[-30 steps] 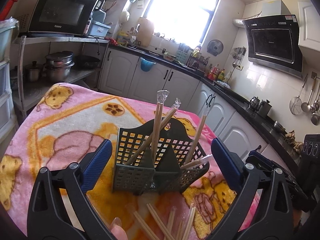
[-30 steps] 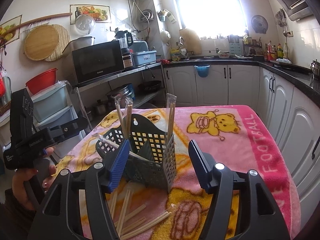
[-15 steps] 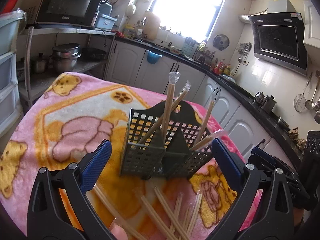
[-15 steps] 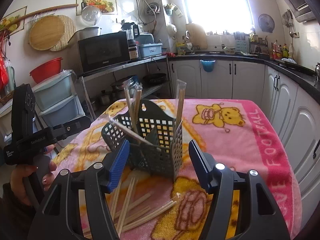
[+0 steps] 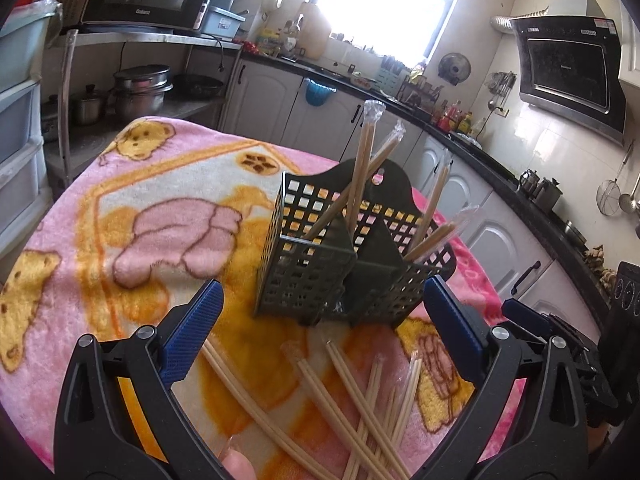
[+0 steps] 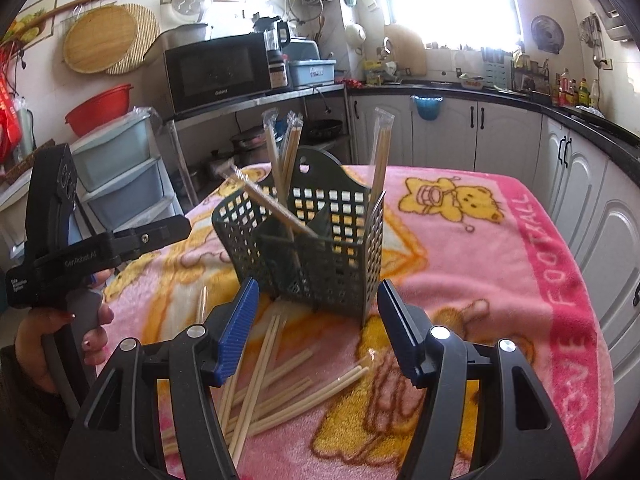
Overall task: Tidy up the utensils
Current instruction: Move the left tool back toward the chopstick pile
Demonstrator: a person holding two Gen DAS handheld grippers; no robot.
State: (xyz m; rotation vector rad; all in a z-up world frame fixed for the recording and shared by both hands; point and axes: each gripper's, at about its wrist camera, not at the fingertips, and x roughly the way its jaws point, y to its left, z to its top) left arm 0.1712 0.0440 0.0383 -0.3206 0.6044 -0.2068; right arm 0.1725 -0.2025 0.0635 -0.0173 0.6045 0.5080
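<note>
Blue ribbed pads line both grippers, and neither pair presses on anything: the left gripper (image 5: pixel 322 332) has its jaws spread wide with nothing between them, and the right gripper (image 6: pixel 316 326) has its jaws parted to a middling gap, likewise empty. Both hover above a loose scatter of wrapped chopsticks (image 5: pixel 360 404) lying criss-crossed on the pink teddy-bear blanket (image 5: pixel 132 216) that covers the table. Just beyond the scatter stands the dark green perforated utensil caddy (image 5: pixel 340 276), upright and split into compartments, with several wrapped chopstick pairs (image 5: pixel 362 160) already standing or leaning in it. In the right wrist view a hand (image 6: pixel 64 344) grips the handle of the left gripper at the left edge. Farther out are a black microwave (image 6: pixel 218 70) on a metal shelf, white cabinets (image 6: pixel 448 132) and a bright window (image 5: pixel 388 4).
</note>
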